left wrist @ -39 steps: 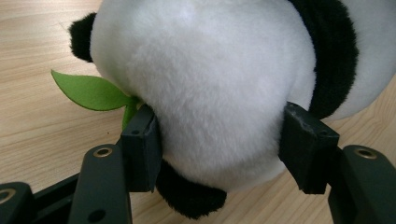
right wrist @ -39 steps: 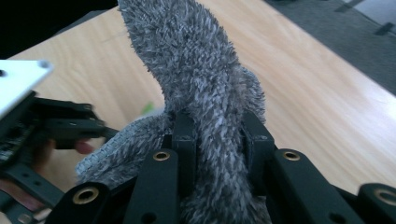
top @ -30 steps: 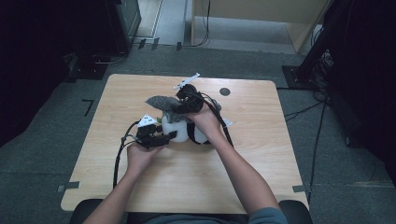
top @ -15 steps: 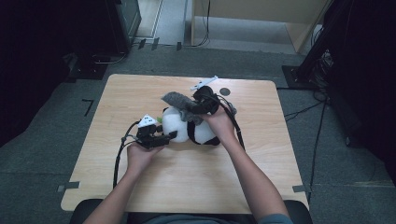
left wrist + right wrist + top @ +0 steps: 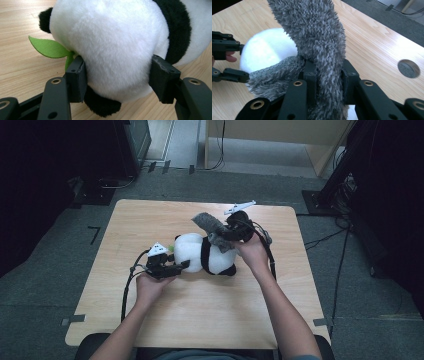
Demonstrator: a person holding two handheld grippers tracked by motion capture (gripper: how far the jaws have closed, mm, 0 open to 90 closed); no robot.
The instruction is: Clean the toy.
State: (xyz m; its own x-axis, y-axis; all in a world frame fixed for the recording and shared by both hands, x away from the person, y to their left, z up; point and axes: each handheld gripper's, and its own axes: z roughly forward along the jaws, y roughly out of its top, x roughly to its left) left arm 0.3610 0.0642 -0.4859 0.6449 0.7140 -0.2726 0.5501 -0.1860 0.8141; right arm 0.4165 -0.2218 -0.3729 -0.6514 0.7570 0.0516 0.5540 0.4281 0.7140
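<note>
Grey carpet and dark equipment surround a pale wooden bench (image 5: 150,320), on whose middle a plush panda (image 5: 207,254) lies on its side, long axis running from the left edge toward the right edge. At its left end, the left gripper (image 5: 182,265) is clenched on the white head; in the left gripper view the two pads (image 5: 77,77) press into the fur on either side, just beside a green felt leaf (image 5: 48,47) that lies on the wood.

Above the panda's right half, toward the far edge, the right gripper (image 5: 224,234) is clamped on a shaggy grey cloth (image 5: 210,226); the right gripper view has the cloth (image 5: 317,37) pinched tight between the jaws, one part rising away and another fold drooping onto the white plush.

What the coming move seems to turn on is that the cloth hangs directly over the panda, so the right hand (image 5: 252,254) is the nearer one for bringing cloth down on fur, while the left steadies the toy. Nothing stands between them. A round grommet hole (image 5: 408,68) sits near the far right corner, well apart.
</note>
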